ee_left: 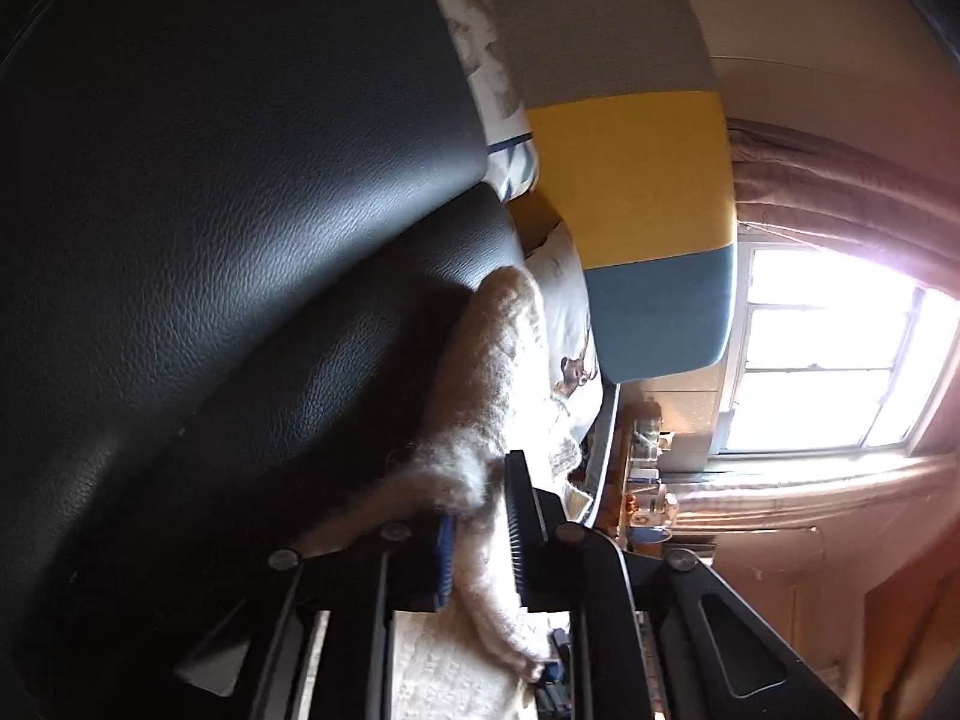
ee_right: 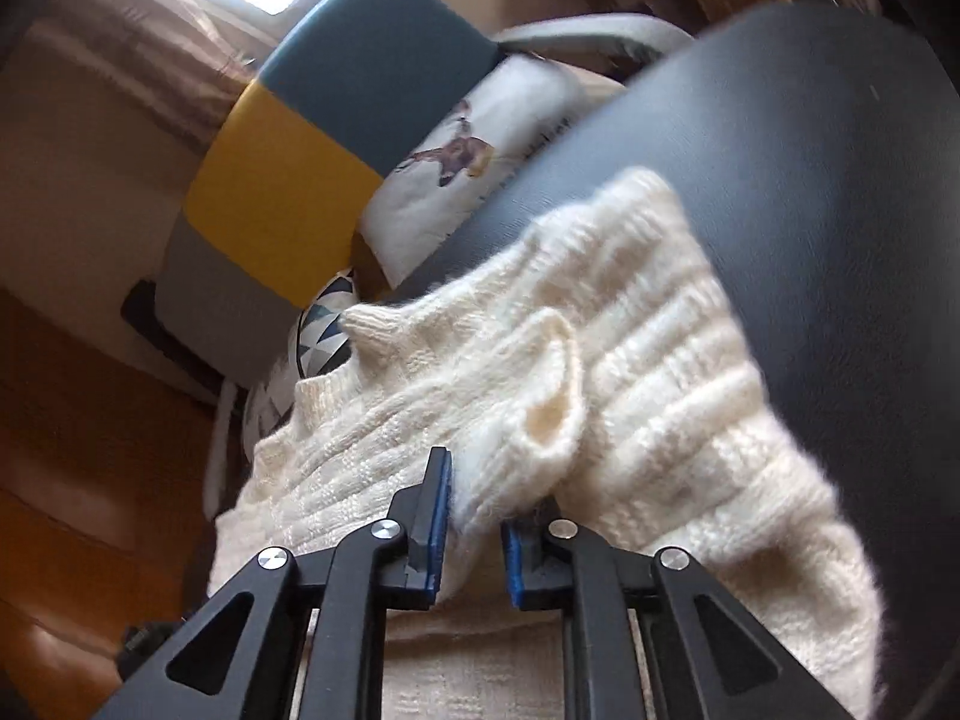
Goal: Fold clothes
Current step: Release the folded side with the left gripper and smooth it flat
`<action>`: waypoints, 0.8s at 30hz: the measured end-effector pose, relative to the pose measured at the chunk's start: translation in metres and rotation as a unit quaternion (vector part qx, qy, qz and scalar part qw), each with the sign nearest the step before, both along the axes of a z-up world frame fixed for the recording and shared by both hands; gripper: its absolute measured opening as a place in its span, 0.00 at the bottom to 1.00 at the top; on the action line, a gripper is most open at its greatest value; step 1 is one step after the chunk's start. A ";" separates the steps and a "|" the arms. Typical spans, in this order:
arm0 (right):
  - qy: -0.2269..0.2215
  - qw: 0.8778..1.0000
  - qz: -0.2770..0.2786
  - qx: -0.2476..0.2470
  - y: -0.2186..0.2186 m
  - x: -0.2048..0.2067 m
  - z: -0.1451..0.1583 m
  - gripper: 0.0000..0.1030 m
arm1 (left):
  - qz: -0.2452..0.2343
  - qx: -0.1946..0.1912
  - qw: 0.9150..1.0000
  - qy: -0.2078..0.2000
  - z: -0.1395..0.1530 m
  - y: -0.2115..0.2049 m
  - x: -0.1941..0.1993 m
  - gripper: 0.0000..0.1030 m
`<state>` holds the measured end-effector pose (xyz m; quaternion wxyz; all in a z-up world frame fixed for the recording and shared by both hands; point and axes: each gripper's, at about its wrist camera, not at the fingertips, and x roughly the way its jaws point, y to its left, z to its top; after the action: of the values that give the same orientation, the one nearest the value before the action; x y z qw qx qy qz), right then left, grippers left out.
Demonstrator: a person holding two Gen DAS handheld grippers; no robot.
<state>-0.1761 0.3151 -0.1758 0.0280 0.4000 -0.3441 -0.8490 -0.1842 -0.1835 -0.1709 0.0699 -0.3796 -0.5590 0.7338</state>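
Observation:
A cream, fuzzy knit sweater [ee_right: 630,324] lies over a dark leather seat [ee_right: 810,150]. In the right wrist view a folded edge of it runs between the blue-padded fingers, and my right gripper [ee_right: 477,516] is shut on that fold. In the left wrist view the same sweater [ee_left: 498,372] shows as a narrow strip seen edge-on against the dark leather [ee_left: 240,210]. My left gripper [ee_left: 480,534] is shut on a thick fold of it, and the knit trails down past the fingers toward the camera.
A cushion banded grey, yellow and teal [ee_left: 636,180] stands behind the seat, with white printed pillows [ee_right: 474,162] beside it. A bright window [ee_left: 840,348] and curtains are beyond. Orange-brown wood [ee_right: 72,420] fills the left of the right wrist view.

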 end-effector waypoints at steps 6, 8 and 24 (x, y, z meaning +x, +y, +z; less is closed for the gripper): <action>-0.024 0.998 0.008 -0.064 0.010 0.000 -0.027 0.15 | -0.002 0.024 0.999 -0.040 -0.030 -0.012 0.012 0.12; -0.022 0.991 -0.014 -0.133 0.023 0.003 -0.038 0.17 | -0.006 0.055 0.997 -0.045 -0.033 -0.017 0.015 0.18; -0.039 0.999 0.009 -0.036 0.019 -0.014 -0.026 0.10 | 0.011 0.047 0.998 -0.047 -0.038 -0.034 0.028 0.07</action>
<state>-0.1899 0.3345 -0.2022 0.0368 0.4348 -0.3718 -0.8194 -0.1566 -0.2179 -0.2093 0.0529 -0.4040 -0.5998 0.6886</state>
